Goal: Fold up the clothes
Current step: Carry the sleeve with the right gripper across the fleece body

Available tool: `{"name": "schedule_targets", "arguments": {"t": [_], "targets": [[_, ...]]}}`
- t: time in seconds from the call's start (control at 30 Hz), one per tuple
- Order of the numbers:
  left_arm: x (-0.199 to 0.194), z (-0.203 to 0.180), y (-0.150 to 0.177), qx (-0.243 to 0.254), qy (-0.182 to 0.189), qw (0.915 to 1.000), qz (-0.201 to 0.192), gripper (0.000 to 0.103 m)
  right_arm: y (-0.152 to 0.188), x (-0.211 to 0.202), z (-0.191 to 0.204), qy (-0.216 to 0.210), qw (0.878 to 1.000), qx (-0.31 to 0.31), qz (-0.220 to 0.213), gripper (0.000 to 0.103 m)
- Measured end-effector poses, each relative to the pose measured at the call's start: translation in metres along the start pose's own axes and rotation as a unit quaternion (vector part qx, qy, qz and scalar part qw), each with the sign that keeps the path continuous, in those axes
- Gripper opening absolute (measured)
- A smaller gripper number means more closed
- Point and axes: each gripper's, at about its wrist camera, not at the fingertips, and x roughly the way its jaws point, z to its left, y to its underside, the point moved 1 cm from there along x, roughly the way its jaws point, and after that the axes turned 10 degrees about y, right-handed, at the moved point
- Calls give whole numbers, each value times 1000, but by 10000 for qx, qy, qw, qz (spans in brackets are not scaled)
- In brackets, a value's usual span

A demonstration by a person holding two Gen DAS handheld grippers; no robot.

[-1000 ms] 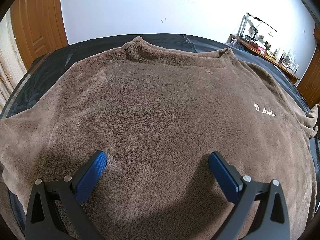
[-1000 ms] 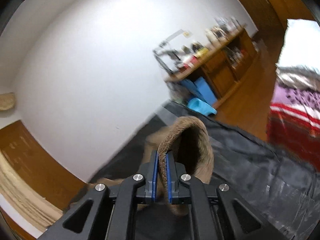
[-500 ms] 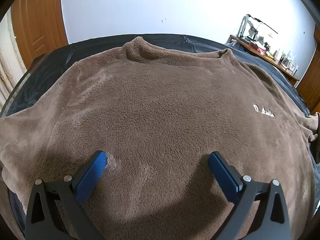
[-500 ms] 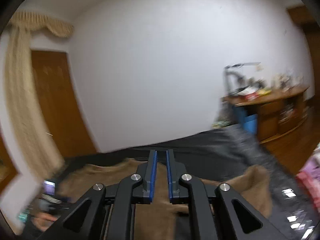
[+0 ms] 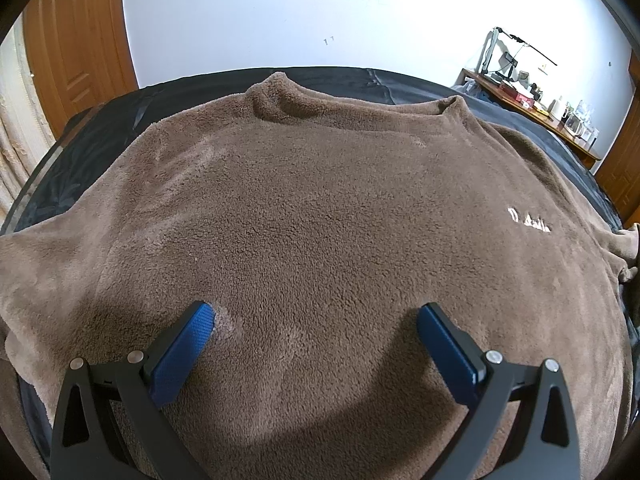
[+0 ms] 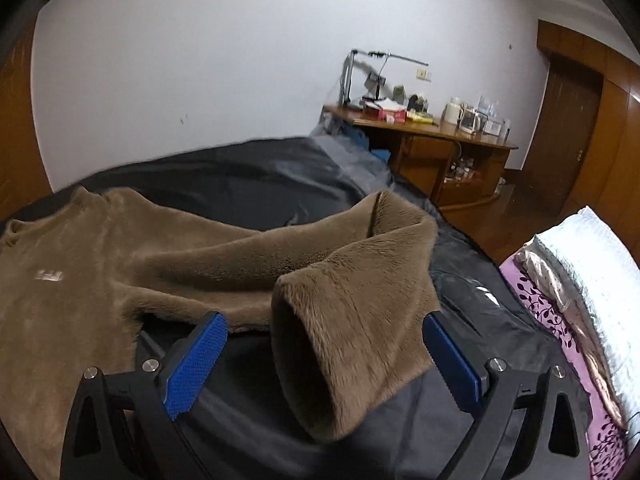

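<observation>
A brown fleece sweater [image 5: 320, 220] lies spread flat on a dark sheet [image 5: 100, 140], its collar at the far edge and small white lettering [image 5: 528, 220] on the right. My left gripper [image 5: 316, 316] hovers open just over the sweater's body, nothing between its blue pads [image 5: 184, 348]. In the right wrist view the sweater's sleeve [image 6: 352, 320] lies bent on the dark sheet [image 6: 240, 184], its cuff opening facing the camera. My right gripper [image 6: 324, 328] has its jaws opening wide; the cuff sits between the pads [image 6: 196, 360] without being pressed.
A wooden desk [image 6: 440, 136] with a lamp, boxes and jars stands against the white wall at the right. A wooden door [image 5: 76, 40] is at the far left. A second bed with purple patterned bedding [image 6: 560, 312] lies to the right across the wood floor.
The right gripper, shut on the sleeve a second ago, swung round and down, then spread its jaws; the sleeve now lies loose on the sheet. The left gripper stayed still.
</observation>
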Motion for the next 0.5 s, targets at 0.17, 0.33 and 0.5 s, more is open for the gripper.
{"name": "schedule_targets", "arguments": {"t": [0.17, 0.33, 0.5], "targets": [[0, 0, 0, 0, -10, 10000, 4, 102, -4, 36, -9, 231, 9985, 14, 499, 32], [-1, 0, 0, -16, -10, 10000, 15, 102, -18, 7, -45, 119, 9980, 595, 179, 25], [-6, 5, -1, -220, 193, 9996, -15, 102, -64, -63, -55, -875, 9868, 1191, -669, 25]]}}
